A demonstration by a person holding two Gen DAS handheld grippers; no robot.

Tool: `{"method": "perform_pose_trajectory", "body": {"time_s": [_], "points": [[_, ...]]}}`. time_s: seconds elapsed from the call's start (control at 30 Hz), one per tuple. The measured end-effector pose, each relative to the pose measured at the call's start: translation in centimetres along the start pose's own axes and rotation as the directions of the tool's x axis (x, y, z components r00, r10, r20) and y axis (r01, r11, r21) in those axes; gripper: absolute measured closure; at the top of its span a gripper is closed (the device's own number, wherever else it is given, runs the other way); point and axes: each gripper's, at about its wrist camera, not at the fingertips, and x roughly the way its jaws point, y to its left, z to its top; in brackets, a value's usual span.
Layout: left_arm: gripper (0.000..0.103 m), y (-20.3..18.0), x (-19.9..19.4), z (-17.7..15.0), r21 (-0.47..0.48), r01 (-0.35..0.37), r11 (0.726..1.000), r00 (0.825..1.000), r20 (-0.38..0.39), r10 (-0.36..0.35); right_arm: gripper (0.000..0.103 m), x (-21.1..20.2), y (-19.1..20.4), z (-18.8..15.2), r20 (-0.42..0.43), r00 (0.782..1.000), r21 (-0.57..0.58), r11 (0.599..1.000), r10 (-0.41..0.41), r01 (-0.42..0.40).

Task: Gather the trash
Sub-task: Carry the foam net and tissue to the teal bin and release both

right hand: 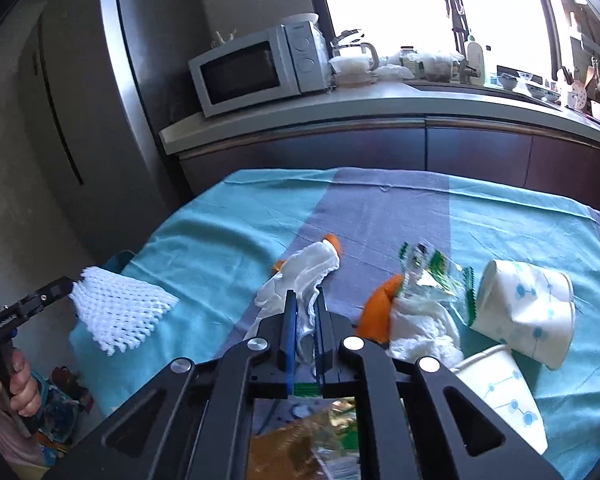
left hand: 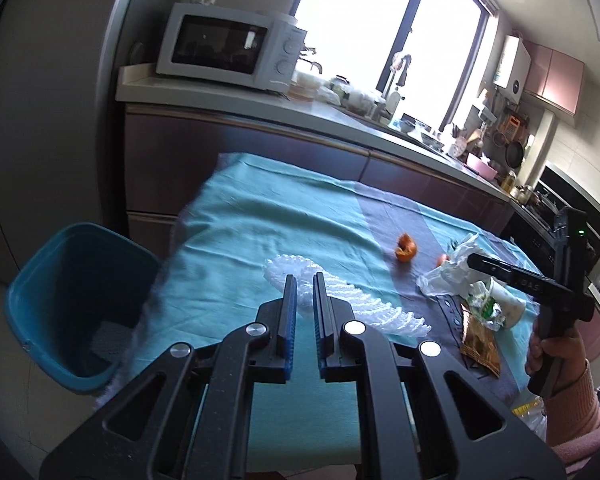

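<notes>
Kitchen table, mid-cleanup: the left gripper (left hand: 304, 280) is clamped on a white foam net (left hand: 340, 300) lifted over the teal cloth (left hand: 240, 220), while the right gripper (right hand: 304, 300) pinches a crumpled white tissue (right hand: 300, 276) (a thin hold, judging by the little material between its pads). Either light piece could slip free or snag nearby orange peel (right hand: 376, 312) before reaching the blue bin (left hand: 76, 292) beside the table. Paper cups (right hand: 524, 308) lie beyond.
</notes>
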Motion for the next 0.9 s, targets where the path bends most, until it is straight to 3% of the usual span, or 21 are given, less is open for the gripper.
{"method": "perform_pose_trajectory", "body": {"time_s": [0.13,0.23,0.43,0.67,0.9], "points": [[0.094,2.3,-2.0,0.9,-0.032,-0.062,0.998,0.997,0.049,0.063,0.096,1.3,3.6,1.4,-0.004,0.987,-0.019,0.987,0.158,-0.158],[0.094,4.9,-3.6,1.6,-0.070,-0.114,0.991,0.990,0.079,0.119,0.096,3.3,7.3,2.3,-0.032,0.964,-0.046,0.963,0.265,-0.266],[0.094,10.2,-5.7,2.6,-0.139,-0.229,0.963,0.963,0.109,0.245,0.096,7.5,14.1,3.9,-0.086,0.913,-0.098,0.908,0.400,-0.407],[0.094,16.4,-5.4,2.2,-0.211,-0.333,0.919,0.935,0.056,0.351,0.096,12.9,21.3,5.0,-0.170,0.879,-0.157,0.868,0.446,-0.471],[0.094,19.5,-3.6,1.1,-0.222,-0.408,0.886,0.909,-0.011,0.416,0.095,18.5,25.5,3.8,-0.271,0.878,-0.180,0.875,0.395,-0.449]]}}
